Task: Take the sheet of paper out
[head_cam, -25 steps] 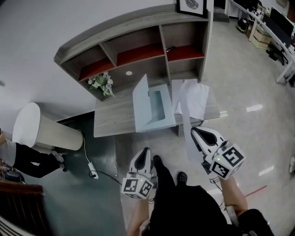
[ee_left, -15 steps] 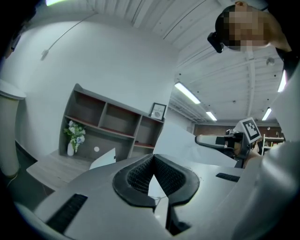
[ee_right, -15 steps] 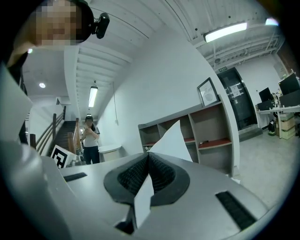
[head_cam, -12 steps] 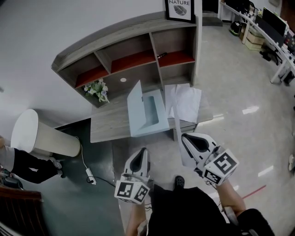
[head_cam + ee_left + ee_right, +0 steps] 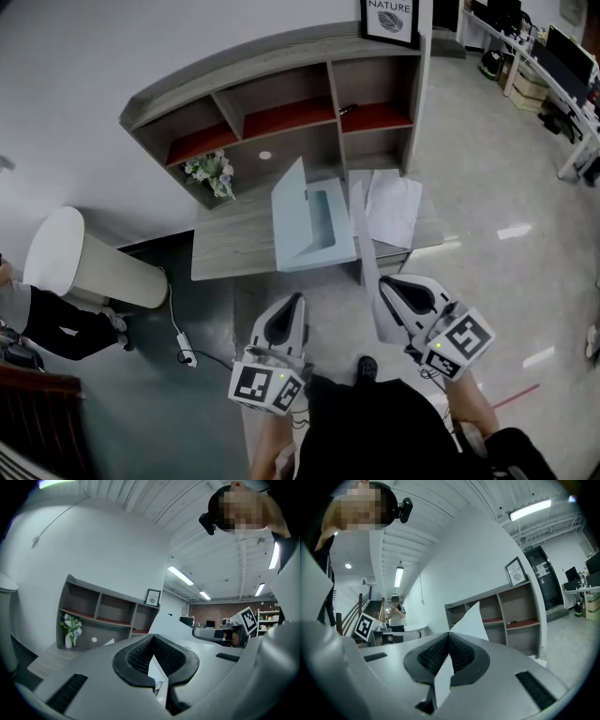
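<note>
My right gripper (image 5: 386,284) is shut on the sheet of paper (image 5: 364,234). In the head view the sheet shows edge-on as a narrow white strip running from the desk (image 5: 234,246) towards me. In the right gripper view the sheet (image 5: 471,620) stands up out of the closed pads of that gripper (image 5: 448,637). My left gripper (image 5: 292,302) hangs beside it, to the left, over the floor in front of the desk. Its jaws (image 5: 153,639) are shut. A pale sliver shows in the slit; I cannot tell what it is. An open light-blue folder (image 5: 314,225) lies on the desk.
More white sheets (image 5: 394,206) lie on the desk's right end. A shelf unit (image 5: 281,112) stands at the back with flowers (image 5: 214,173) and a framed picture (image 5: 391,21). A white cylinder (image 5: 80,262), a seated person (image 5: 47,323) and a power strip (image 5: 190,356) are at the left.
Both grippers have risen a little towards the head camera. The right one has drawn slightly back from the desk with the sheet still in it.
</note>
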Motion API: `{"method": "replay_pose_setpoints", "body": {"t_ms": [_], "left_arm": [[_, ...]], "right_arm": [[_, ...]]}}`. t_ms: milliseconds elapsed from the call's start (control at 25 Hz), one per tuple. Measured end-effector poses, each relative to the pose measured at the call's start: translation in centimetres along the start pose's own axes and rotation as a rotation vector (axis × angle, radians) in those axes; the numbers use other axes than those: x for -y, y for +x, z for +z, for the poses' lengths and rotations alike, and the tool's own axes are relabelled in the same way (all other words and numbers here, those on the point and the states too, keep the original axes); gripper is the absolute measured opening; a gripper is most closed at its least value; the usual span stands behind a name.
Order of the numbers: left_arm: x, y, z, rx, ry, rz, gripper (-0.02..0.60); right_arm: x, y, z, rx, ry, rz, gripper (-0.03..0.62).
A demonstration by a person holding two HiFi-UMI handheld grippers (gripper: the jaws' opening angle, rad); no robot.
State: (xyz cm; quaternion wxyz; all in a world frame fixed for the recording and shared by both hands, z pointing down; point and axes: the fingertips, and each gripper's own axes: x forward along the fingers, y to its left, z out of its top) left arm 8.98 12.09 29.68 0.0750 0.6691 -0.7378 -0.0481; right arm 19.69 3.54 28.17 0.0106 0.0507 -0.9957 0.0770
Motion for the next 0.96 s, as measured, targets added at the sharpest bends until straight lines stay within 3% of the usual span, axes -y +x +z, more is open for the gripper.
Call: {"method": "replay_pose_setpoints", "body": {"t_ms": [520, 960], "left_arm": [[-0.5, -1.1, -0.6, -0.032, 0.041, -0.014, 0.014], [-0.5, -1.0, -0.9, -0.045, 0.029, -0.006, 0.014]], "right_arm": [[-0.7, 0.4, -0.4, 0.004, -0.008, -0.005, 0.012], [-0.5, 0.3, -0.5, 0.000, -0.015, -0.008, 0.012]]}}
